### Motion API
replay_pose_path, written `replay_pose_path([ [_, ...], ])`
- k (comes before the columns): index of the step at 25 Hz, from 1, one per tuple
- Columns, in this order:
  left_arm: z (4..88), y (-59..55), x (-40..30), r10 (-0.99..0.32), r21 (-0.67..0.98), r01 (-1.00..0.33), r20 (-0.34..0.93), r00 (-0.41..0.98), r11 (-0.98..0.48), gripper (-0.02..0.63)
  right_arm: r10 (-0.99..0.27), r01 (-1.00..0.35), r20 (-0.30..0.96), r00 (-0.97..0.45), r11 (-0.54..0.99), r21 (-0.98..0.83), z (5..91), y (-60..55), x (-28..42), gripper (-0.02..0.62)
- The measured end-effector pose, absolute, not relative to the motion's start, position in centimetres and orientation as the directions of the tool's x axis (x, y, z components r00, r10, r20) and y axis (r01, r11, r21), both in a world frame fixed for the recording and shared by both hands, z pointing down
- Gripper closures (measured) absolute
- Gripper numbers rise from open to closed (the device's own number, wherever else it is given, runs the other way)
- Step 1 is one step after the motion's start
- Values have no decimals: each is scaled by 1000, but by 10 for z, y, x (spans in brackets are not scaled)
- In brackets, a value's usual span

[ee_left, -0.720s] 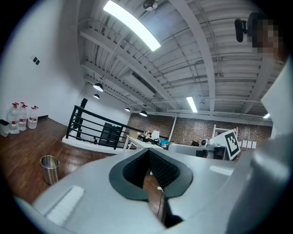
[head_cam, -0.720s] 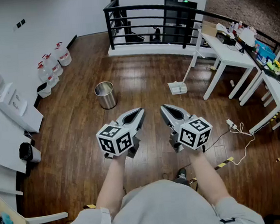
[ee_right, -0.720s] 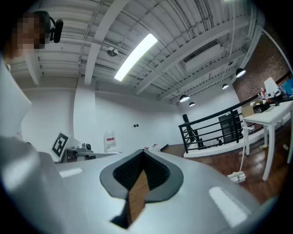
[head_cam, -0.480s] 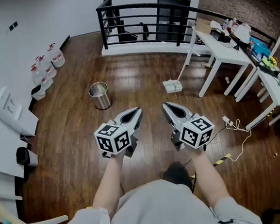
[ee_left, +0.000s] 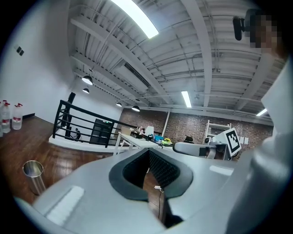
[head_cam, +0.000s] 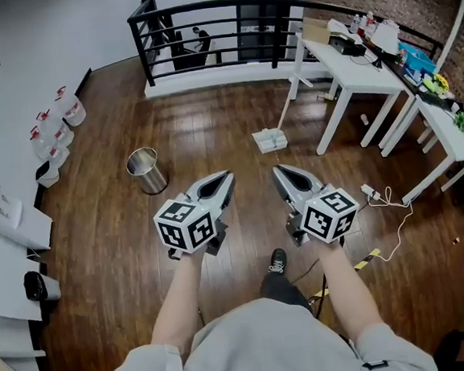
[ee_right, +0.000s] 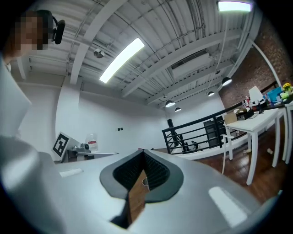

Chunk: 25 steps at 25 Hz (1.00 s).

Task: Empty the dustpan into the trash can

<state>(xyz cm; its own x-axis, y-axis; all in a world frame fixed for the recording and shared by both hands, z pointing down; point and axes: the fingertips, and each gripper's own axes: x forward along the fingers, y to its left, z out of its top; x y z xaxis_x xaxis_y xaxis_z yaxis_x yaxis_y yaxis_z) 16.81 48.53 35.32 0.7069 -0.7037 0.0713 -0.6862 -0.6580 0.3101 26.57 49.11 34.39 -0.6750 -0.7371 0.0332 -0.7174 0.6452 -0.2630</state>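
A small shiny metal trash can (head_cam: 147, 170) stands on the wooden floor, ahead and to the left. The white dustpan (head_cam: 270, 140) lies on the floor ahead and to the right, its long handle leaning up towards a white table leg. My left gripper (head_cam: 225, 178) and right gripper (head_cam: 279, 172) are held level side by side at waist height, well short of both. Each is shut with nothing between its jaws. The left gripper view shows the trash can (ee_left: 33, 176) low on the left and the right gripper (ee_left: 201, 148) beside my left gripper (ee_left: 147, 151).
White tables (head_cam: 343, 74) with clutter line the right side. A black railing (head_cam: 202, 30) closes the back. Water jugs (head_cam: 53, 127) stand along the left wall. A cable and power strip (head_cam: 376, 196) lie on the floor at right. My shoe (head_cam: 276, 260) shows below the grippers.
The floor scene has slid left in the head view as the person steps and turns; a shoe has appeared below. Both grippers keep their pose and stay shut.
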Motion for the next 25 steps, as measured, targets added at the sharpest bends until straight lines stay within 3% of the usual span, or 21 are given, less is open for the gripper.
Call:
replay_pose_path([
  [14, 370, 272, 325, -678, 330, -673, 121, 725, -662, 601, -746, -725, 59, -663, 621, -296, 357, 273, 419, 595],
  [25, 392, 140, 346, -640, 353, -651, 165, 750, -672, 601, -788, -770, 100, -608, 555, -314, 380, 142, 444, 595],
])
